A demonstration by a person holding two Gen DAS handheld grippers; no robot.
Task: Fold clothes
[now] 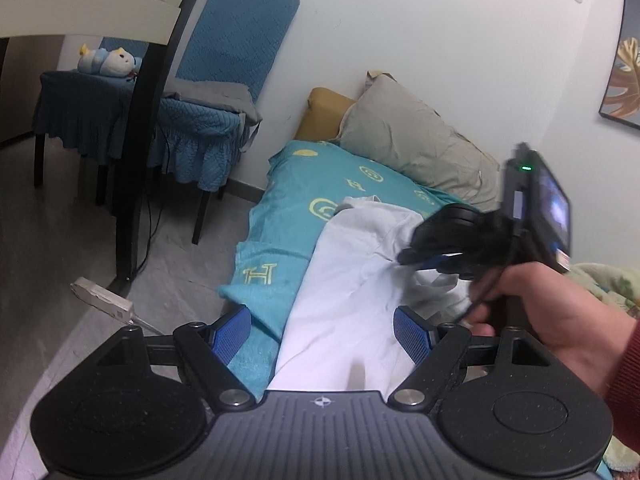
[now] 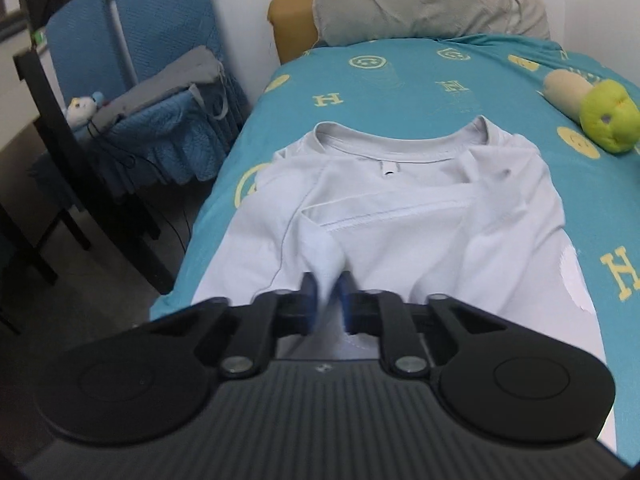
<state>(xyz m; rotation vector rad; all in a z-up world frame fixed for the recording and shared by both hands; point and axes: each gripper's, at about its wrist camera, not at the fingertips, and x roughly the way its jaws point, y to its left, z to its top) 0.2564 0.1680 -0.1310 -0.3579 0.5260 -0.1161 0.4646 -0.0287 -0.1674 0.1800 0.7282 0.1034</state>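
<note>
A white T-shirt [image 2: 400,216] lies on the teal bed cover [image 2: 400,76] with its collar toward the pillow and a sleeve folded across the chest. My right gripper [image 2: 328,280] is shut on a pinched fold of the shirt's cloth, which bunches up between the blue pads. In the left wrist view the right gripper [image 1: 424,258] sits low on the T-shirt [image 1: 352,280], held by a person's hand [image 1: 560,312]. My left gripper [image 1: 322,316] stands open above the shirt's near part, beside the edge of the bed cover [image 1: 288,208]. No cloth is pinched between its pads.
A grey pillow [image 2: 432,0] and a yellow cushion [image 2: 292,20] lean at the head of the bed. A green plush toy [image 2: 608,116] lies on the right of the cover. Blue-covered chairs [image 1: 224,80], a dark table leg [image 1: 136,160] and a power strip [image 1: 102,300] stand left of the bed.
</note>
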